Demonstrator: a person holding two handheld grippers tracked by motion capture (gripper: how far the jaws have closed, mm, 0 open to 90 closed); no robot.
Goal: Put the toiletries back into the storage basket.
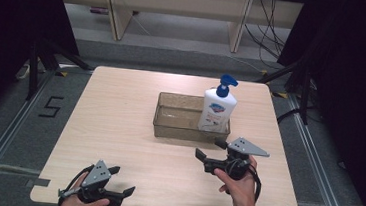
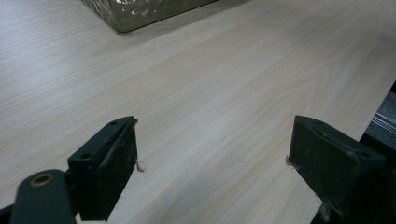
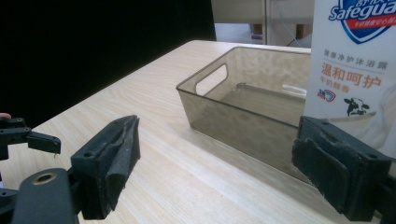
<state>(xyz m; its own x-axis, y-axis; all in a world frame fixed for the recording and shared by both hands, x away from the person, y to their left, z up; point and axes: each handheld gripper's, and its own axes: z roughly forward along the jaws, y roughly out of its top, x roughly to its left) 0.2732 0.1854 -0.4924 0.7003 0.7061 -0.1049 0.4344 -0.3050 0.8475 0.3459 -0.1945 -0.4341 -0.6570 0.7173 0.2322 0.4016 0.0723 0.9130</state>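
Observation:
A white soap bottle (image 1: 217, 108) with a blue pump stands upright in the right end of a clear smoky bin (image 1: 169, 117) at the table's middle. My right gripper (image 1: 209, 149) hovers just in front of the bin's near wall, open, nothing between its fingers. In the right gripper view the bin (image 3: 224, 107) and the bottle's label (image 3: 355, 70) lie beyond my right gripper (image 3: 215, 158), the bottle behind the right jaw. My left gripper (image 1: 122, 180) rests open near the front left edge. In the left gripper view, my left gripper (image 2: 212, 154) has bare wood between its jaws, and the bin's corner (image 2: 140, 11) is at the top.
The wooden table (image 1: 119, 117) is bare on its left half and along the front. Its right edge (image 2: 373, 116) drops off close to the left gripper's jaw. Shelf legs (image 1: 116, 12) and cables (image 1: 267, 35) lie beyond the far edge. Dark curtains flank both sides.

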